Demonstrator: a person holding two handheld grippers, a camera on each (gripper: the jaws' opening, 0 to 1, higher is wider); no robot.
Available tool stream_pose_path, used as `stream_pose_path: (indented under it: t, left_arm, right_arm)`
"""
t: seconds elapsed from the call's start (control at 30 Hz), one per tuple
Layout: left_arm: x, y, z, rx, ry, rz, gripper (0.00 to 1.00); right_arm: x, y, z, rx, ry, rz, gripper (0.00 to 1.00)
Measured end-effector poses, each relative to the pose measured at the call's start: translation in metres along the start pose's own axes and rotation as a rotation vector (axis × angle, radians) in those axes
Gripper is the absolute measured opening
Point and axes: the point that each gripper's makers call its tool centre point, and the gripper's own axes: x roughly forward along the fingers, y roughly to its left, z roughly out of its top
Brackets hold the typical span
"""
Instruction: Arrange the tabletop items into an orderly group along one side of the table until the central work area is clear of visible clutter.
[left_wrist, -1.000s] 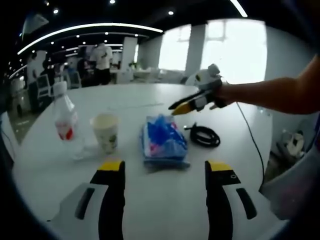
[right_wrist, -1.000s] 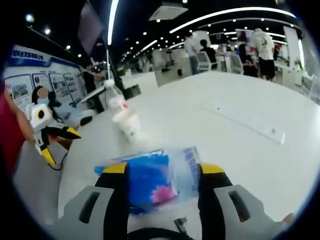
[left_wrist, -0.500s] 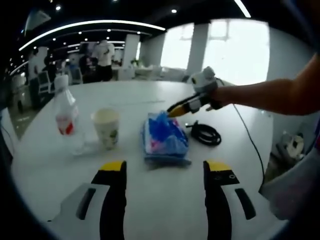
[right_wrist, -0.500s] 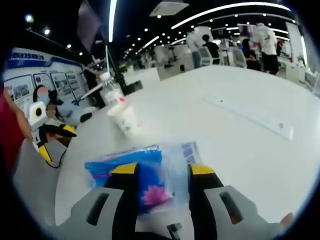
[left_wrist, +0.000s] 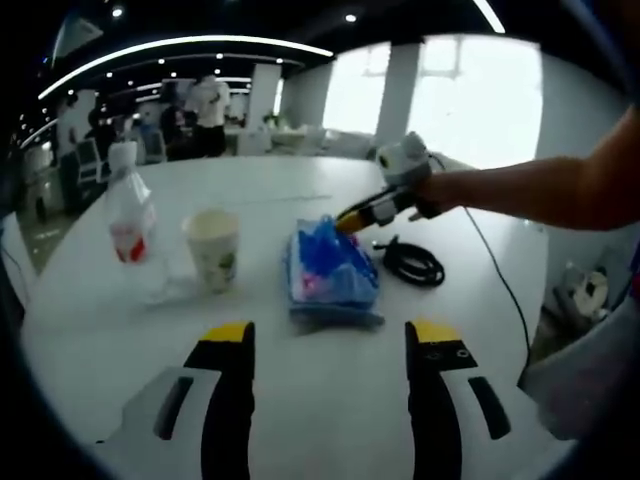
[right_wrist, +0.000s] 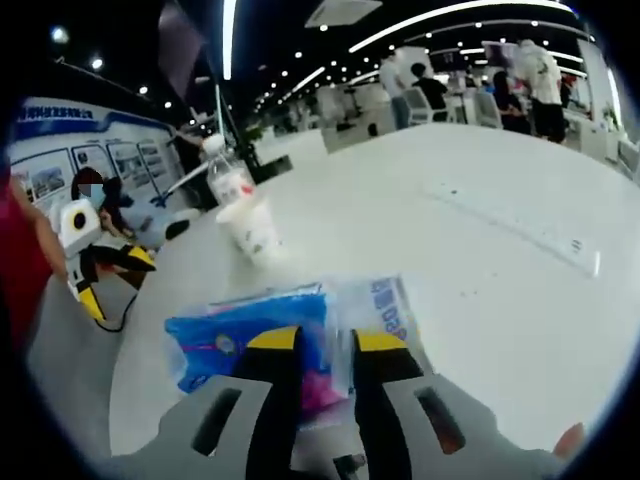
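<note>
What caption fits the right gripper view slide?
Right gripper fingers pinch the blue tissue pack on the white table; cup and bottle beyond.

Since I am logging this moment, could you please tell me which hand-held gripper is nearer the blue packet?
Right: the right hand-held gripper pinches the blue packet, while the left hand-held gripper hangs open short of it.

The print on the paper cup (left_wrist: 212, 259) and the bottle (left_wrist: 130, 225) label is too blurred to read. The right gripper (right_wrist: 325, 341) hides part of the blue packet (right_wrist: 250, 335).
</note>
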Motion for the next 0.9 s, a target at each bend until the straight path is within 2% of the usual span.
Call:
stream_pose_path:
  t: [0.1, 0.53, 0.73, 0.9]
  left_arm:
    - [0.002, 0.0, 0.001, 0.0, 0.0, 0.001, 0.57]
    - [0.033, -0.016, 0.012, 0.028, -0.005, -0.021, 0.55]
    - [0.054, -0.02, 0.024, 0.049, -0.014, -0.026, 0.55]
    - [0.073, -0.025, 0.027, 0.077, -0.008, -0.034, 0.54]
  right_arm:
    - [0.0, 0.0, -0.001, 0.003, 0.003, 0.001, 0.14]
    - [-0.004, -0.002, -0.001, 0.017, -0.007, -0.007, 0.08]
    - [-0.005, 0.0, -0.001, 0.02, -0.009, -0.007, 0.07]
    - [-0.007, 0.0, -0.003, 0.019, -0.003, -0.005, 0.06]
